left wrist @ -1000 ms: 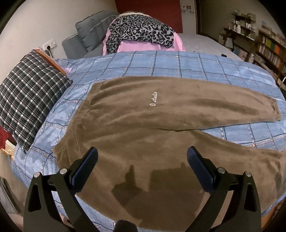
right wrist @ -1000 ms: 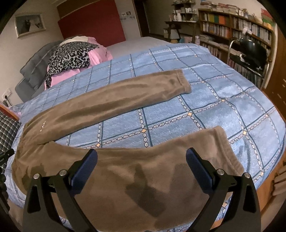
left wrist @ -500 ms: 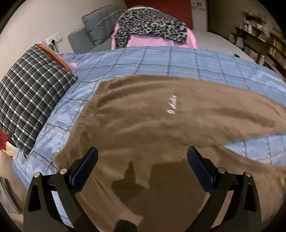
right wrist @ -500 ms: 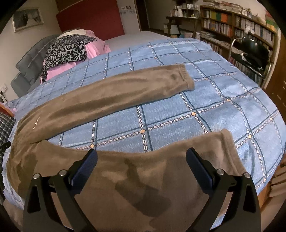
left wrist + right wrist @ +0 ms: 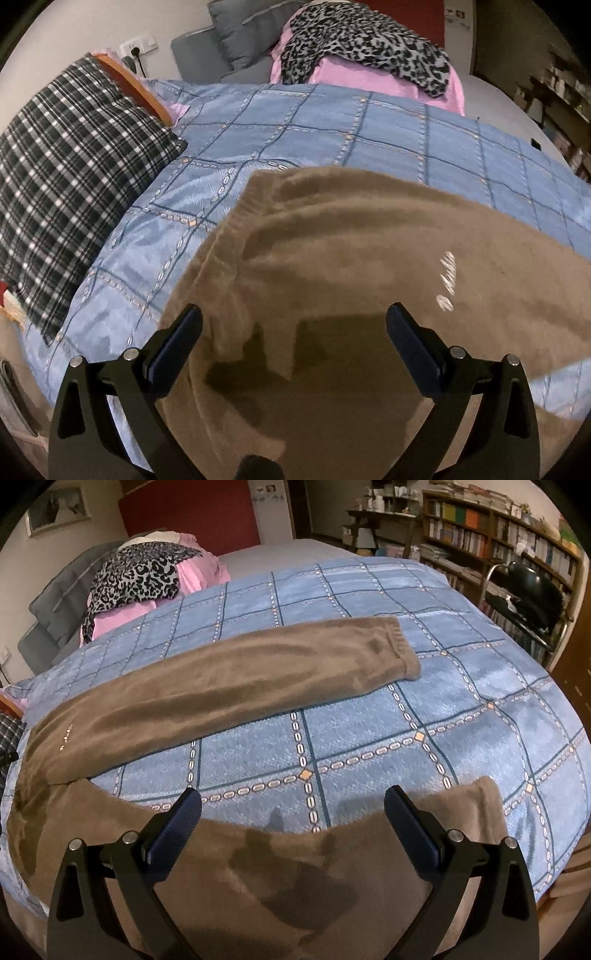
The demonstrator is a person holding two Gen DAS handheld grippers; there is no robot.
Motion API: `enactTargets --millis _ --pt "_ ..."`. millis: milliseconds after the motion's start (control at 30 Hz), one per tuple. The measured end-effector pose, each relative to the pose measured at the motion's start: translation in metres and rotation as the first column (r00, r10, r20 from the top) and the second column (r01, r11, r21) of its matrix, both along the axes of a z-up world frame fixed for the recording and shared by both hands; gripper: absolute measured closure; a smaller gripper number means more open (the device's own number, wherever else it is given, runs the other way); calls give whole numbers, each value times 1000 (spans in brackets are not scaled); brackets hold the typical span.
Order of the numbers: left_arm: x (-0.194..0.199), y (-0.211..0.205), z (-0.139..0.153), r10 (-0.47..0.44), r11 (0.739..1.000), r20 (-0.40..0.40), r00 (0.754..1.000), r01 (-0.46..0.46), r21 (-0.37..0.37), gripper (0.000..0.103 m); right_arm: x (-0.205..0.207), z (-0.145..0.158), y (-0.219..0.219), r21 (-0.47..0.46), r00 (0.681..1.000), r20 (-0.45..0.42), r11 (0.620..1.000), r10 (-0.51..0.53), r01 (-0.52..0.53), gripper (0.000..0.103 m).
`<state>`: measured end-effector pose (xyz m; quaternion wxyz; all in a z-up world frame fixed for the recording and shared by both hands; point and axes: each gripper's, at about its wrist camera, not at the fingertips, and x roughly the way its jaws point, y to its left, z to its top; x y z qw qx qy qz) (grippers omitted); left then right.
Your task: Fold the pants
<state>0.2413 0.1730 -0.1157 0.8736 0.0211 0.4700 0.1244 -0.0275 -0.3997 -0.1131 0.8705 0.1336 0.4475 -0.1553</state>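
Brown fleece pants [image 5: 354, 266] lie flat on a bed with a blue checked blanket [image 5: 295, 122], legs spread apart. My left gripper [image 5: 293, 339] is open and empty, close above the waistband end of the pants, near small white lettering [image 5: 445, 284]. My right gripper [image 5: 291, 821] is open and empty above the near leg [image 5: 295, 878], close to its cuff [image 5: 484, 805]. The far leg [image 5: 229, 686] stretches across the blanket to its cuff [image 5: 402, 653].
A plaid pillow [image 5: 70, 184] lies left of the waistband. A pink and leopard-print pile [image 5: 365, 48] sits at the far side, by grey cushions [image 5: 229, 44]. Bookshelves [image 5: 491, 550] and a black chair [image 5: 532, 587] stand to the right of the bed [image 5: 480, 709].
My left gripper has moved forward and left toward the waistband, closer to the fabric. My right gripper has shifted slightly lower toward the near leg. Both stay open.
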Motion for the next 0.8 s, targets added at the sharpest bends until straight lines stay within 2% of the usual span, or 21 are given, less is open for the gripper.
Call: enactTargets --millis 167,400,633,800 --pt "50 33 -12 29 996 -1 1000 -29 -87 3 17 -1 -1 -9 1000 -7 1000 1 -1 5" --pt "110 57 -31 46 997 -6 999 -46 -69 3 38 -5 0 -21 1000 -23 1000 5 -5 5" --pt "152 80 -46 82 994 -10 997 -82 -75 3 49 -10 2 -21 999 -37 1000 5 -6 5" --pt "175 87 -56 115 992 -26 993 -116 -47 3 56 -13 3 8 999 -47 1000 24 -23 5"
